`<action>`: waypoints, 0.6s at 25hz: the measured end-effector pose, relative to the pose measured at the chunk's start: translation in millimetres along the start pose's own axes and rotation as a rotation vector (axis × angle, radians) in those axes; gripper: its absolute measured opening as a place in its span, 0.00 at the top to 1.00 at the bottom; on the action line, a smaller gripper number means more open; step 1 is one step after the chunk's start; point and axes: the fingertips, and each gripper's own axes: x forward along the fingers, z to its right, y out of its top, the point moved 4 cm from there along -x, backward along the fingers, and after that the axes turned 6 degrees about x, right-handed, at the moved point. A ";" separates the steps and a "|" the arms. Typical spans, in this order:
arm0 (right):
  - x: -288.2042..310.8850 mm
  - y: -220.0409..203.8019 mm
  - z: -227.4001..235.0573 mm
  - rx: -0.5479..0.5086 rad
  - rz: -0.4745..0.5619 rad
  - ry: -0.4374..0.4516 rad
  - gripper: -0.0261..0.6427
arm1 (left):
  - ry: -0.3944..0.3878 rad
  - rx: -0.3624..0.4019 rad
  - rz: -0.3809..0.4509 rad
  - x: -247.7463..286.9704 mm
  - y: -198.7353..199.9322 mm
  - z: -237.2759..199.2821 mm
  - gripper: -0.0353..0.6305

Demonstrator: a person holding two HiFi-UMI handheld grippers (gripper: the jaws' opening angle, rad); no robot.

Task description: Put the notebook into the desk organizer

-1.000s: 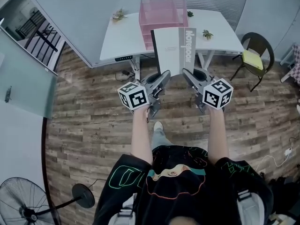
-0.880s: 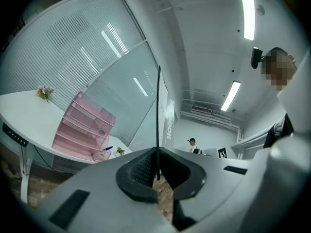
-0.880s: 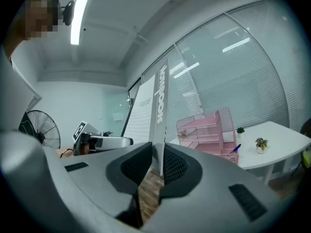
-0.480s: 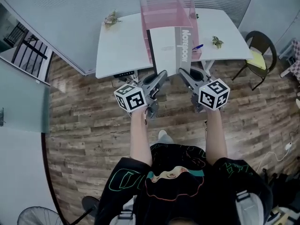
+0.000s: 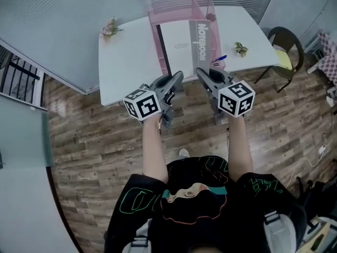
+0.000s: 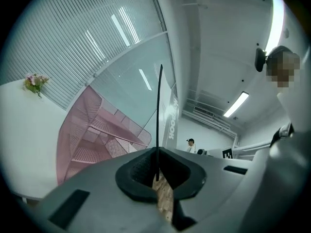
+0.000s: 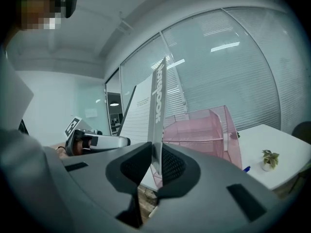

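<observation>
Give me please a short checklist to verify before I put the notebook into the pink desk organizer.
1. left gripper shut on the notebook edge: ok.
2. right gripper shut on its spine side: ok.
3. Notebook lined up with the desk organizer: ok in the head view.
4. Organizer slots free: ok, nothing seen inside.
5. blue pen on the table, apart from the organizer: ok.
6. Clearance under the notebook: cannot tell.

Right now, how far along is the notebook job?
Done: the notebook is picked up, with the left gripper and the right gripper both shut on its near edge. In hand: it is held over the white table, right at the pink desk organizer. Left: slide it into a compartment and release.
</observation>
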 end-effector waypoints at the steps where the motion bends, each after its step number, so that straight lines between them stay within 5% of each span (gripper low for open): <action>1: 0.0 -0.1 5.3 -0.001 -0.004 -0.012 0.90 | -0.008 -0.008 -0.005 5.5 -1.6 -2.7 0.94; 6: 11.7 9.8 29.8 0.015 -0.008 -0.052 0.90 | -0.006 -0.012 -0.015 30.0 4.5 -19.8 0.94; 15: 31.4 38.5 54.0 0.117 0.030 0.003 0.92 | 0.043 0.062 -0.015 53.7 31.9 -34.5 0.84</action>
